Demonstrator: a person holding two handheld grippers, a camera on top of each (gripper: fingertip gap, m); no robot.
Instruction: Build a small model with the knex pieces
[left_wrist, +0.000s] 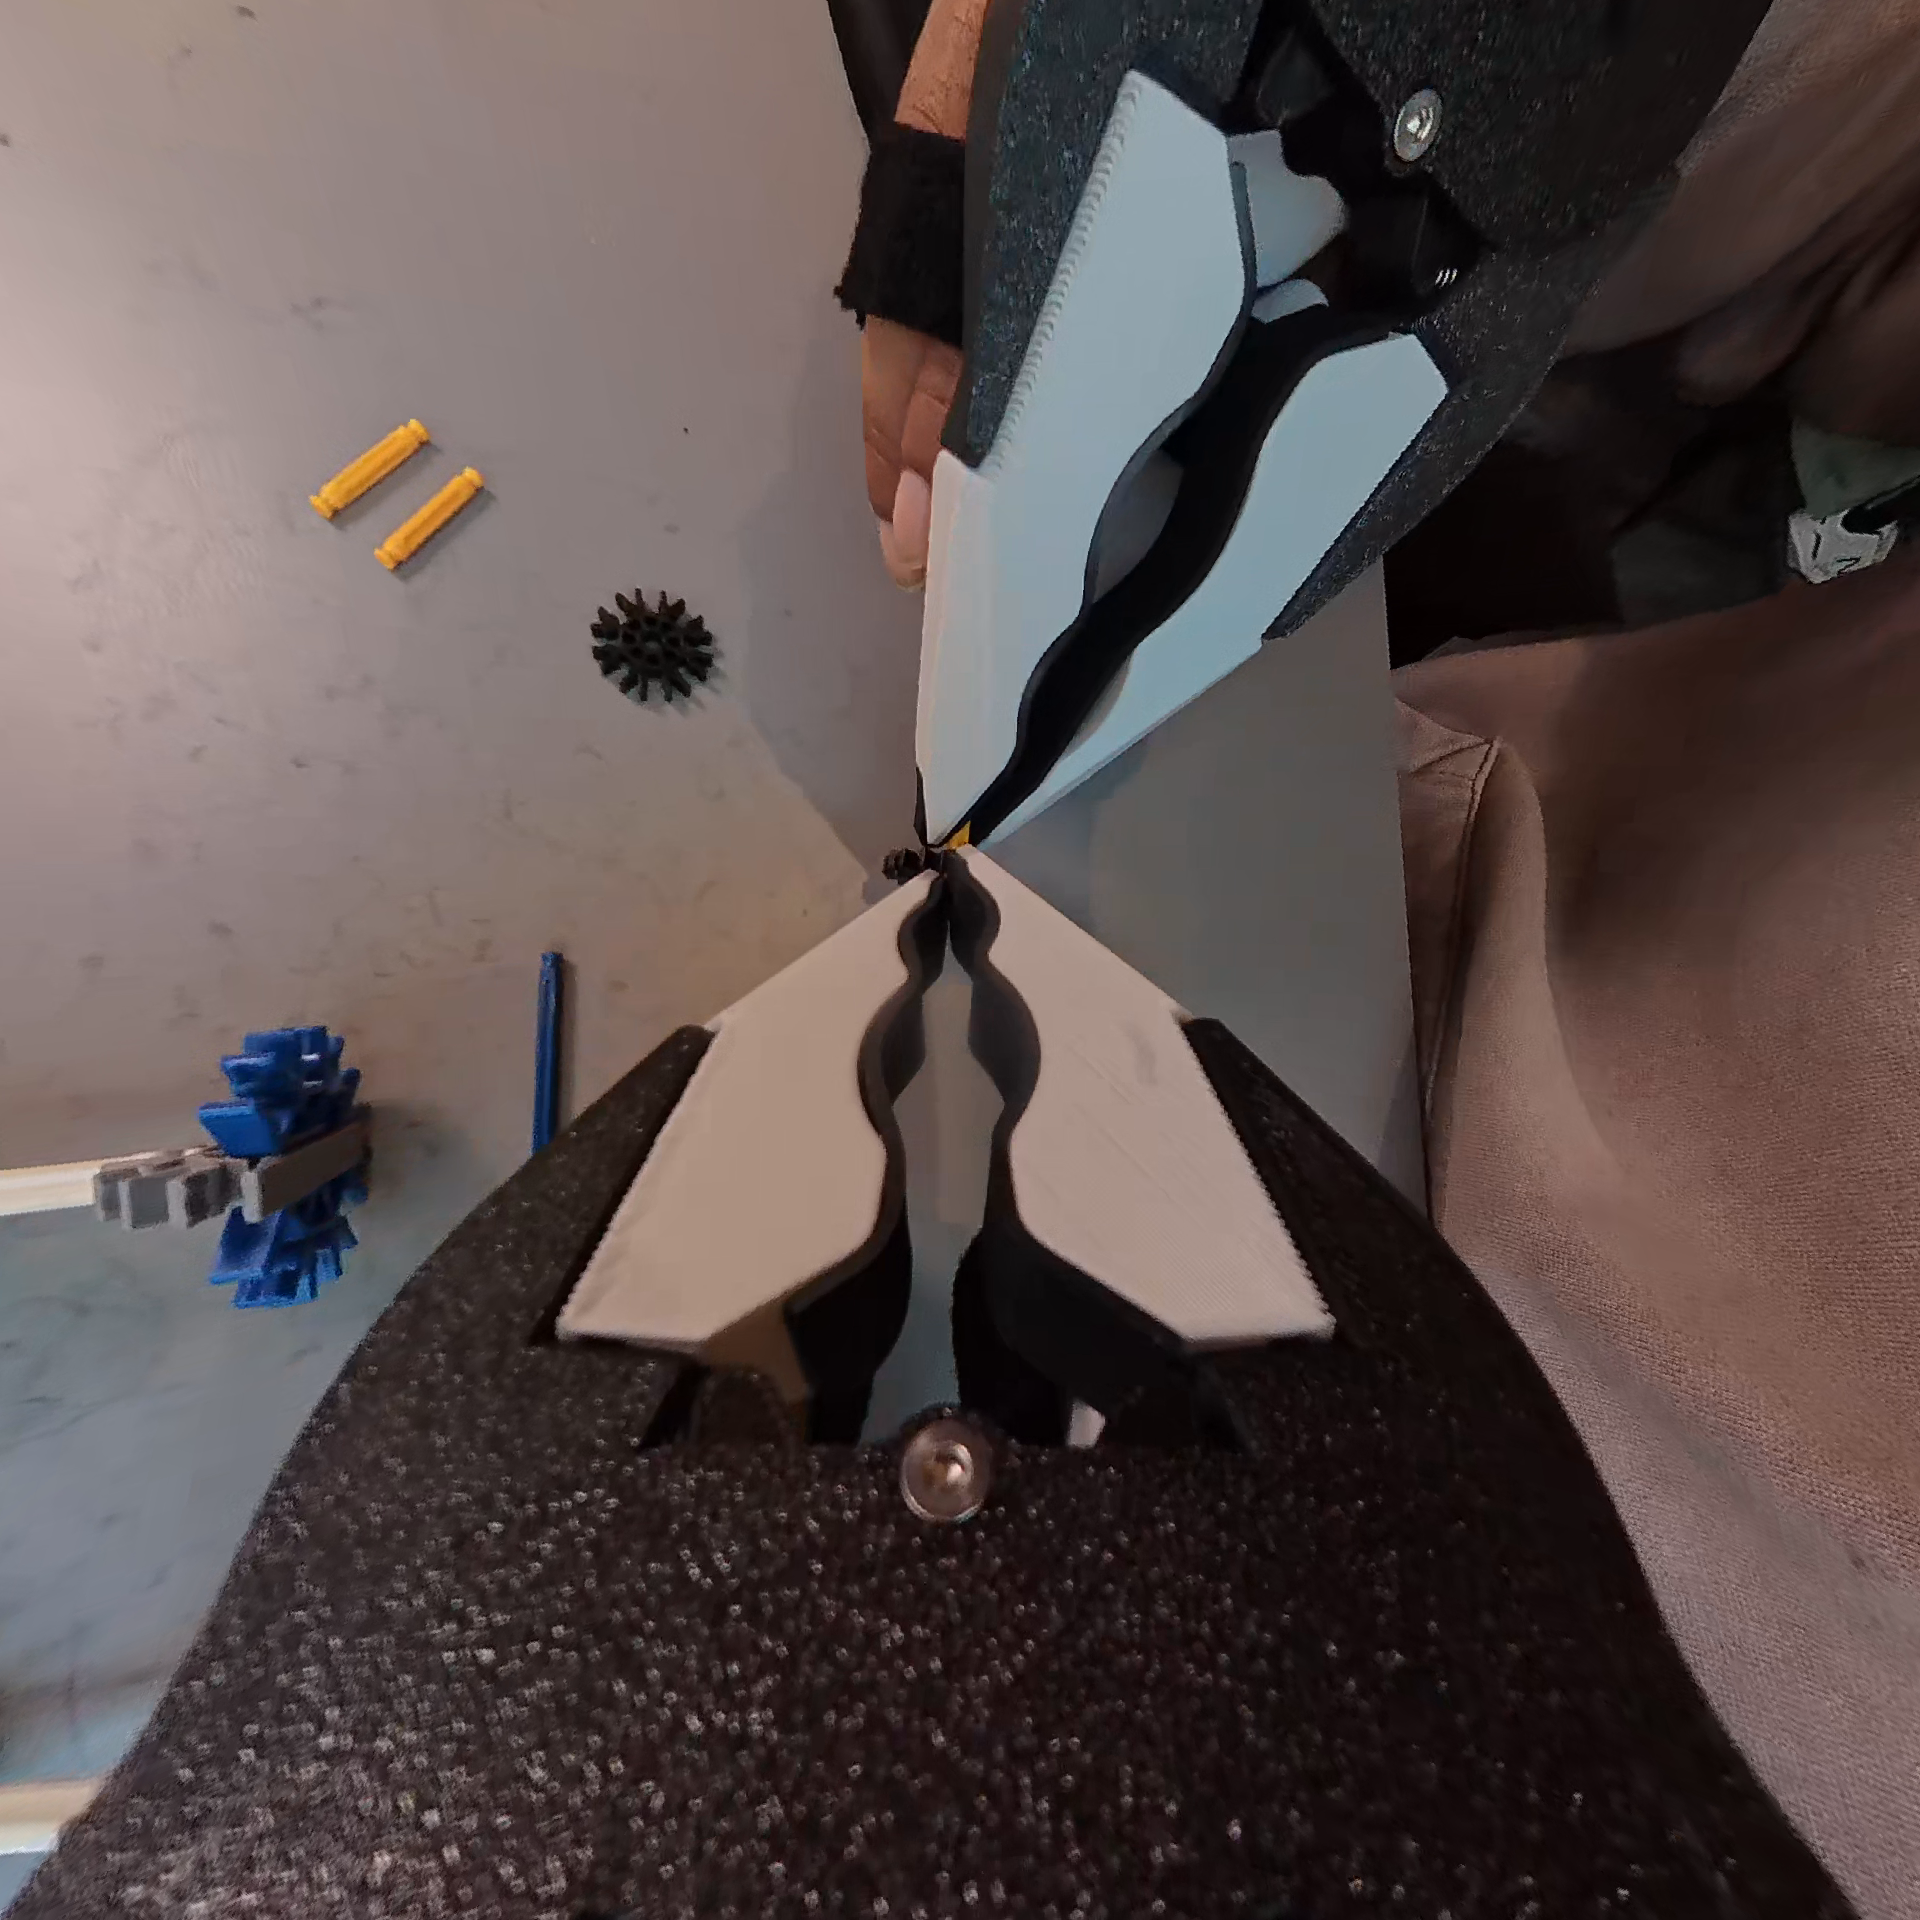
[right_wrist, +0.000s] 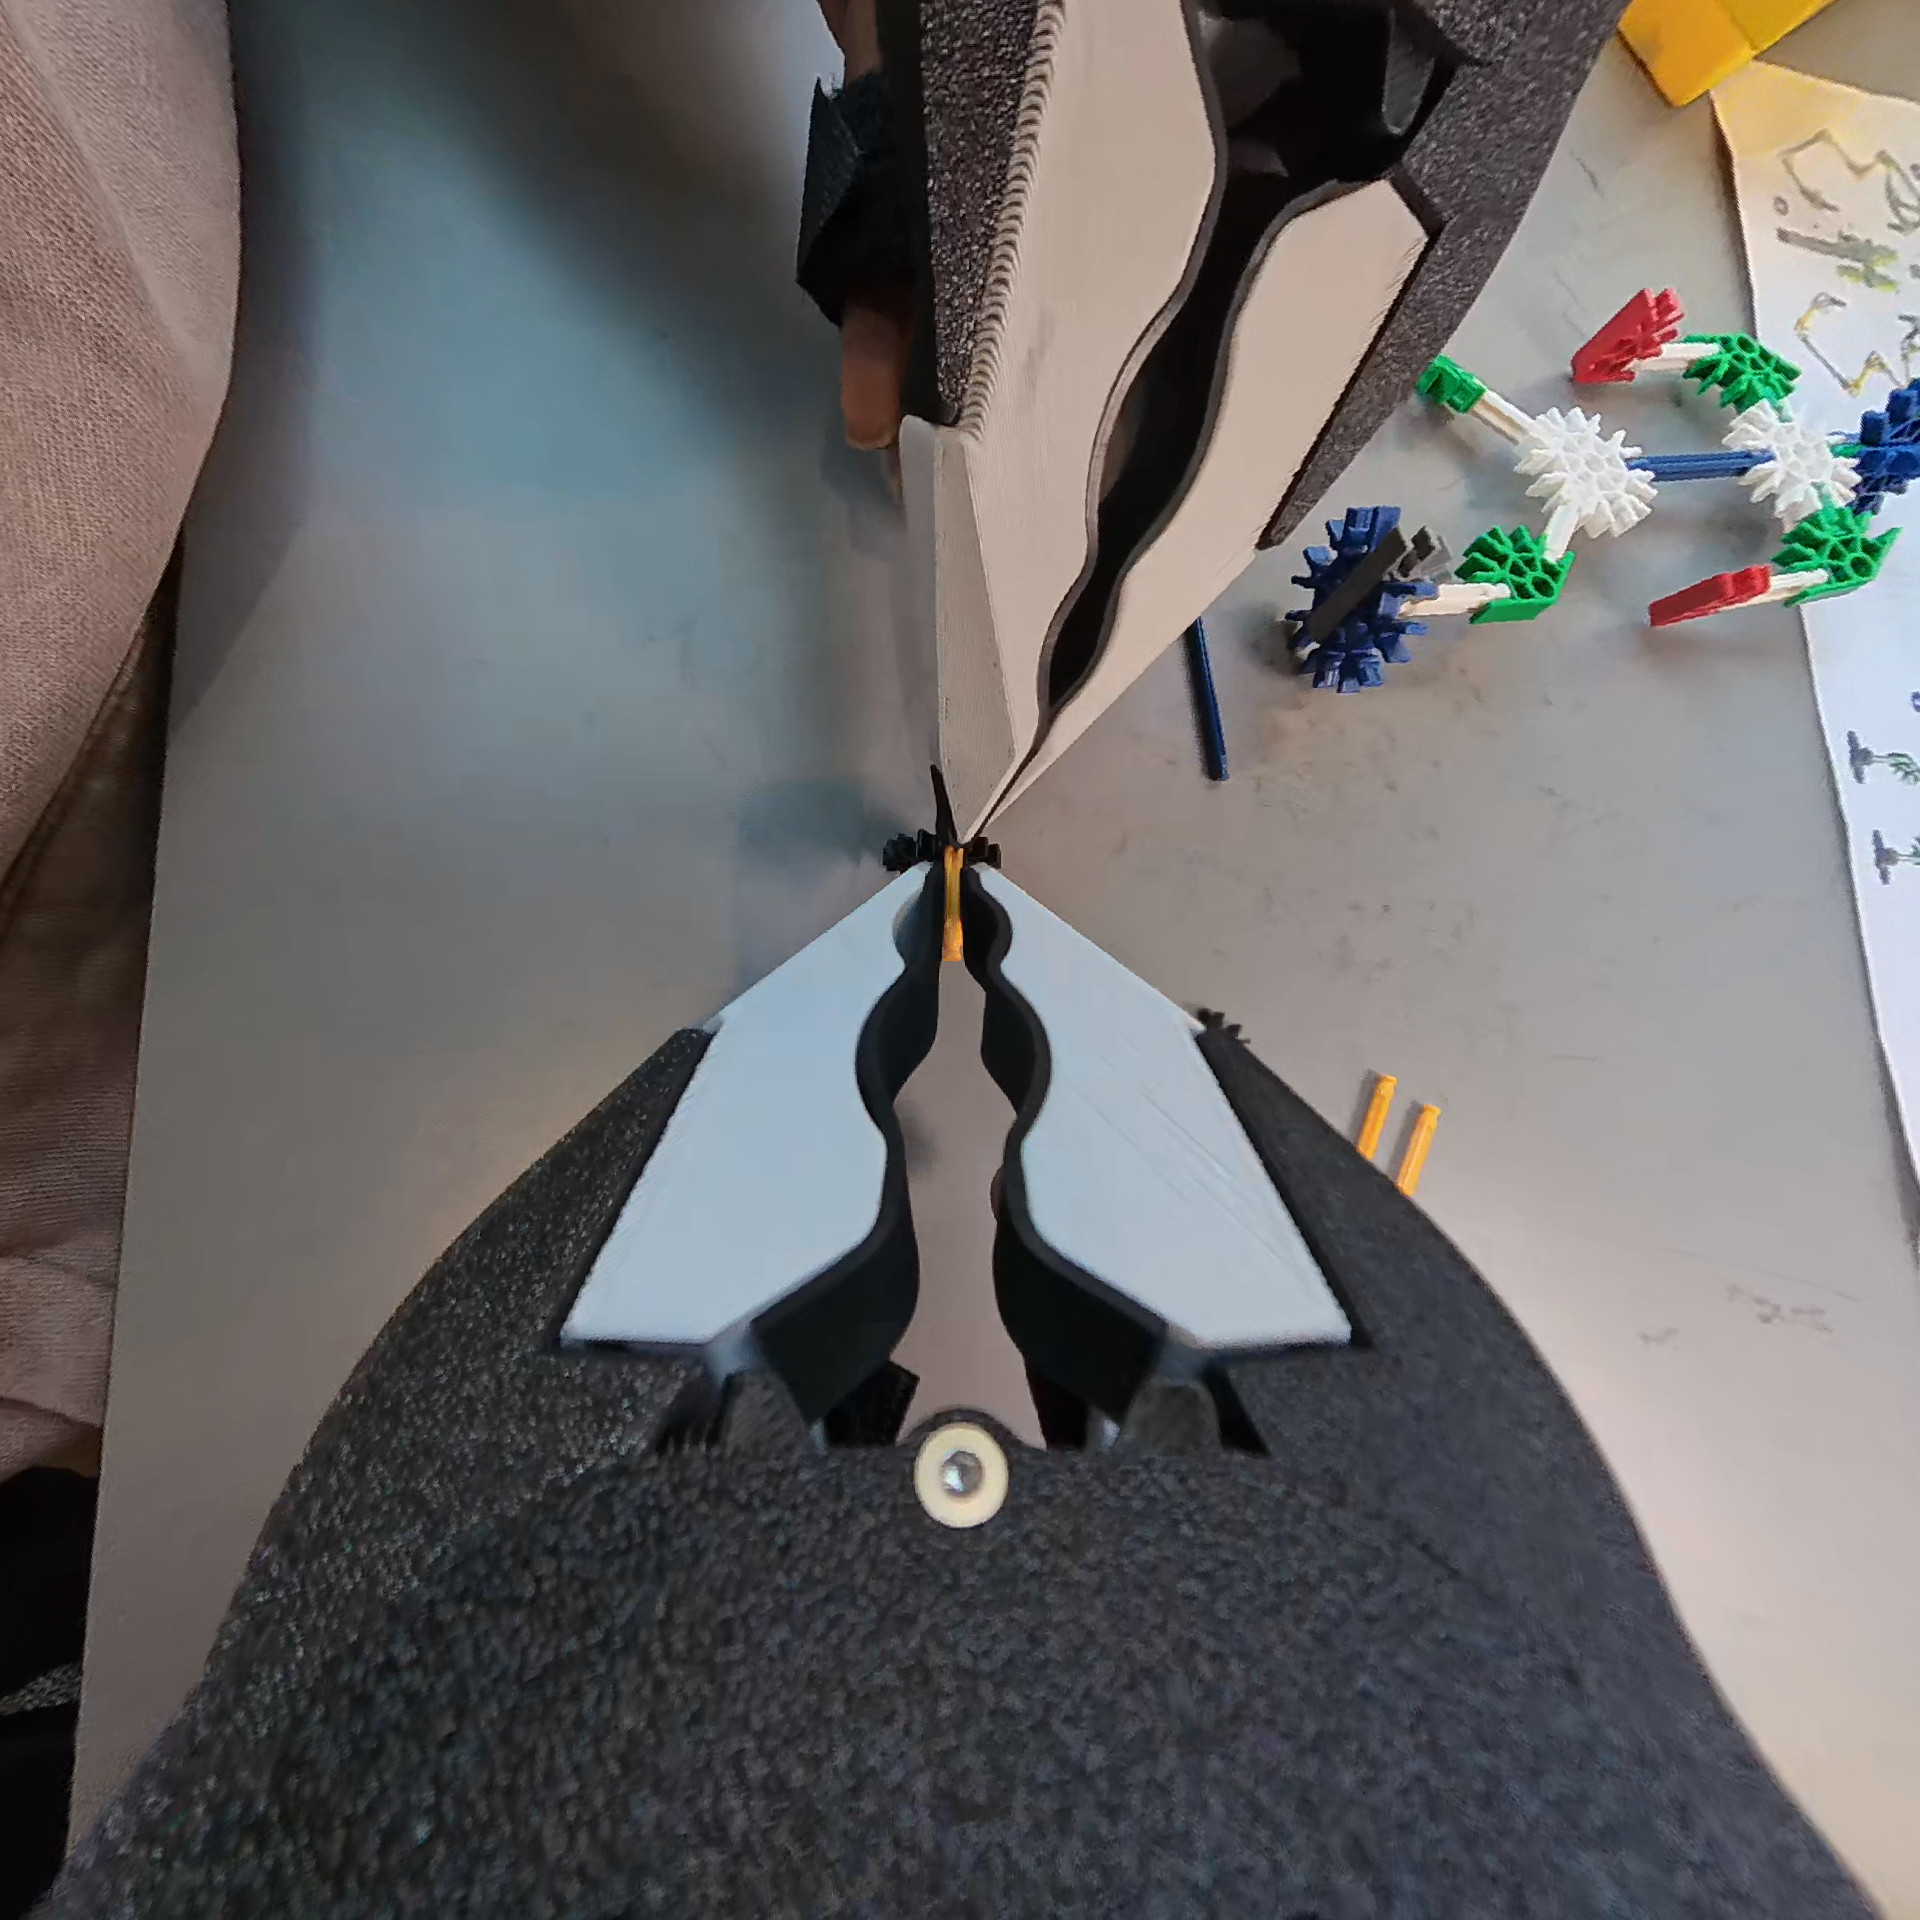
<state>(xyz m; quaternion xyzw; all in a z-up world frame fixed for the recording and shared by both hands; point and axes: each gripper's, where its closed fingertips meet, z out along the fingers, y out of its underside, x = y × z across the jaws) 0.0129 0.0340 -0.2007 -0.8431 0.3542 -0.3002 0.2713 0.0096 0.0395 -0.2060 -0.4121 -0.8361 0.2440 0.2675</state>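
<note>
Table: grey surface (right_wrist: 1455, 1039), one, scuffed — everything loose lies on it.
Paper: one printed sheet (right_wrist: 1860, 644) at the far right edge of the right wrist view, with one yellow box (right_wrist: 1704, 42) above it.
Built model: one assembly (right_wrist: 1683, 468) of white, green, red and blue connectors and rods, beside the sheet; its blue snowflake end (left_wrist: 281, 1174) carries a grey piece.
Left gripper: one (left_wrist: 943, 883); tips drawn together on a black toothed connector (left_wrist: 902, 862), which juts out to the left of the tips.
Right gripper: one (right_wrist: 951, 883); tips closed on a short yellow rod (right_wrist: 951, 904), which stands upright between the black pads.
Meeting point: the two grippers meet tip to tip above the table — rod end touching the black connector; whether it is seated in a slot cannot be told.
Loose yellow rods: two (left_wrist: 400, 494), side by side, well apart from the grippers.
Loose black connector: one (left_wrist: 652, 644), near the yellow pair.
Loose blue rod: one (left_wrist: 548, 1049), thin, lying near the model.
</note>
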